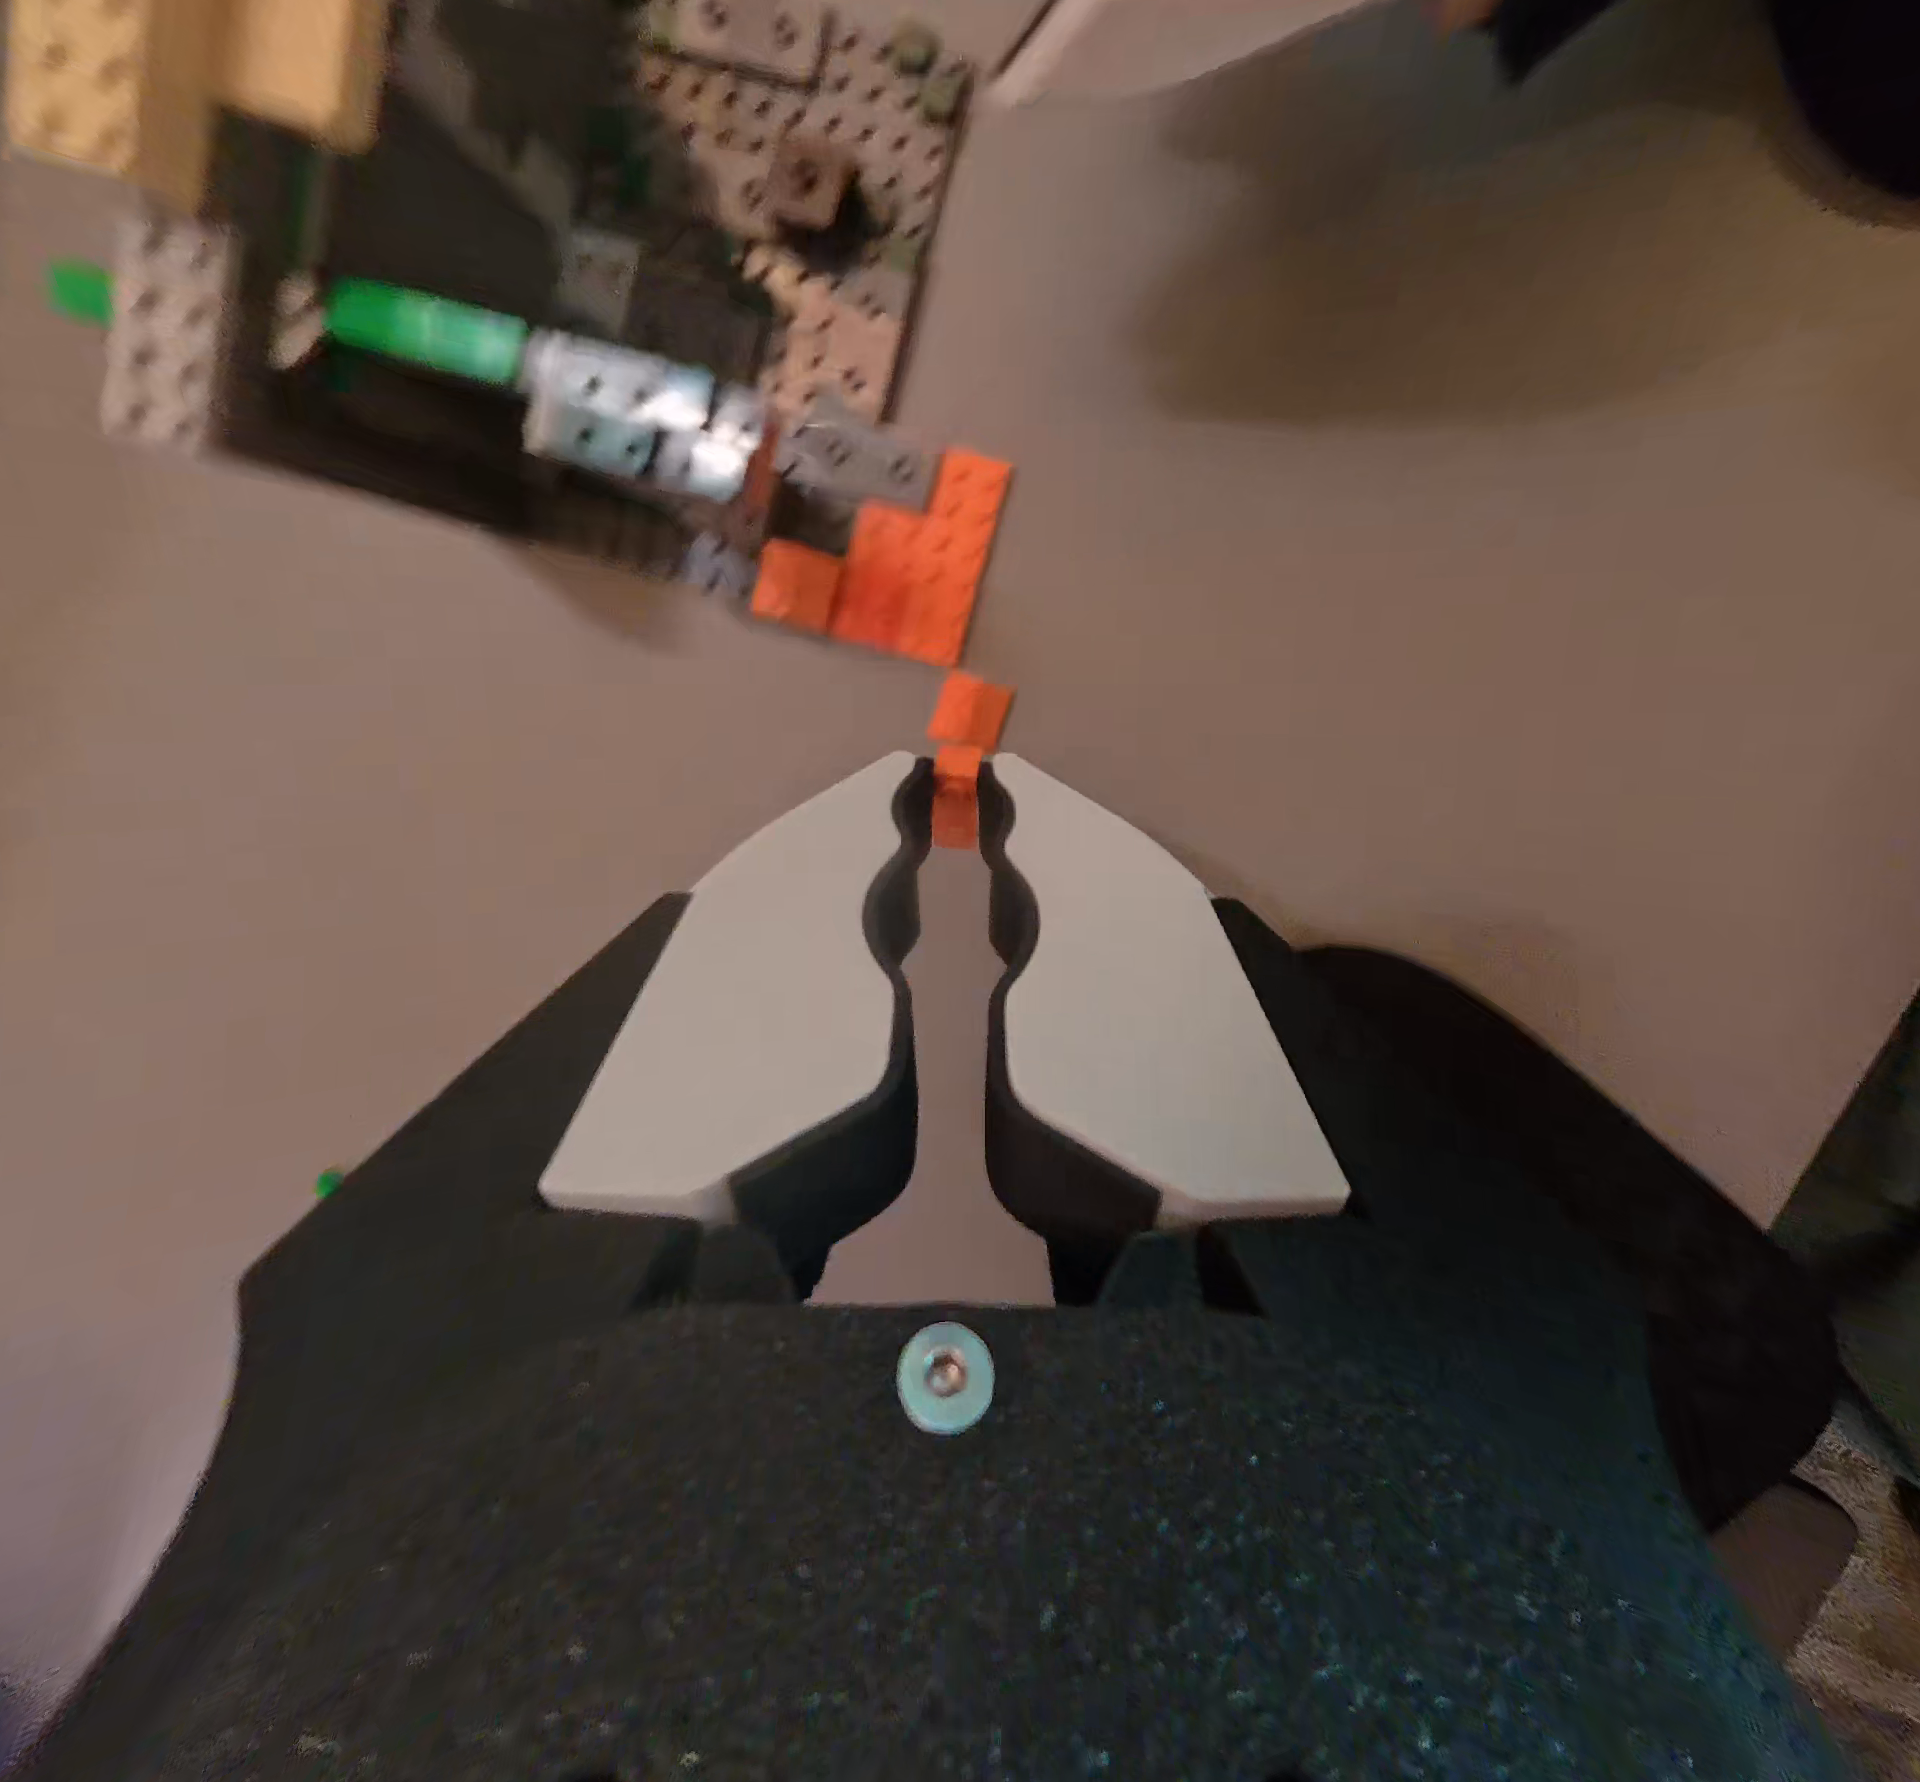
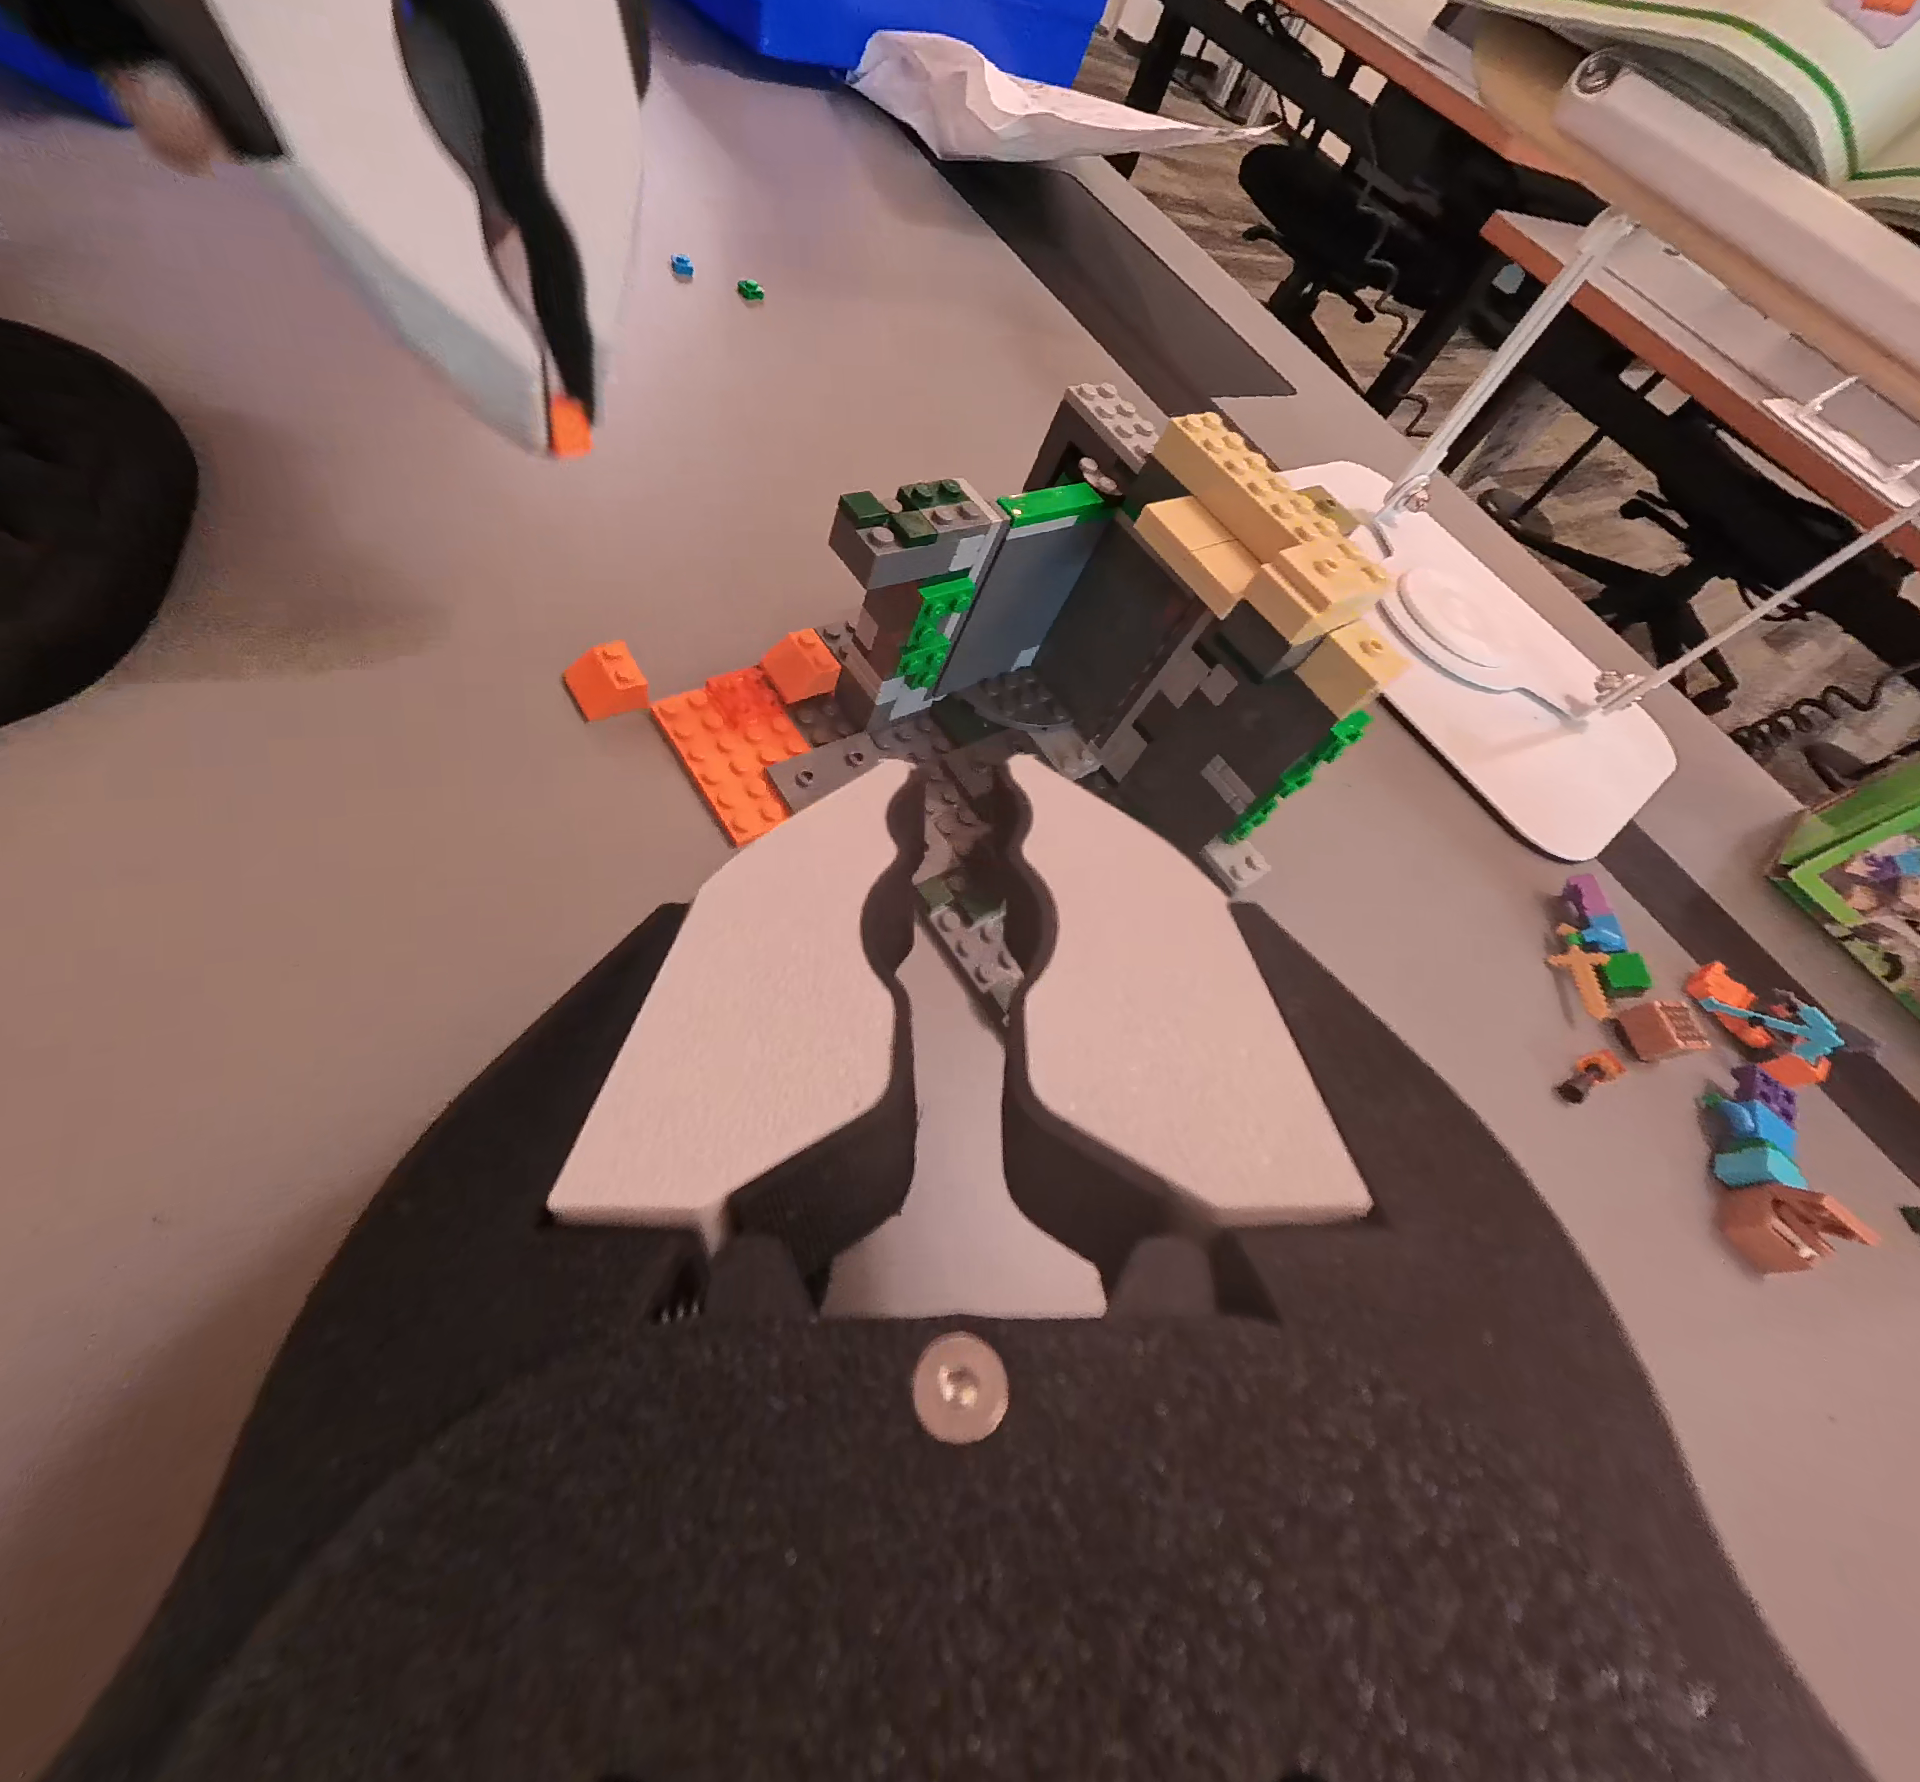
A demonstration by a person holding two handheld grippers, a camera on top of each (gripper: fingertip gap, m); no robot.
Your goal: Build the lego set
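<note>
Grey tabletop is carrying the build. An orange piece is being pinched in the nearly closed left tongs, above the table. The build's grey baseplate is being clamped by the right tongs. Piece should be lined up over the orange plate, then pressed straight down.

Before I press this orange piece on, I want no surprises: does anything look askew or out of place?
The orange slope brick lies loose on the table, apart from the orange plate of the model. Small figures and bits lie scattered to the right. Nothing looks broken.
</note>
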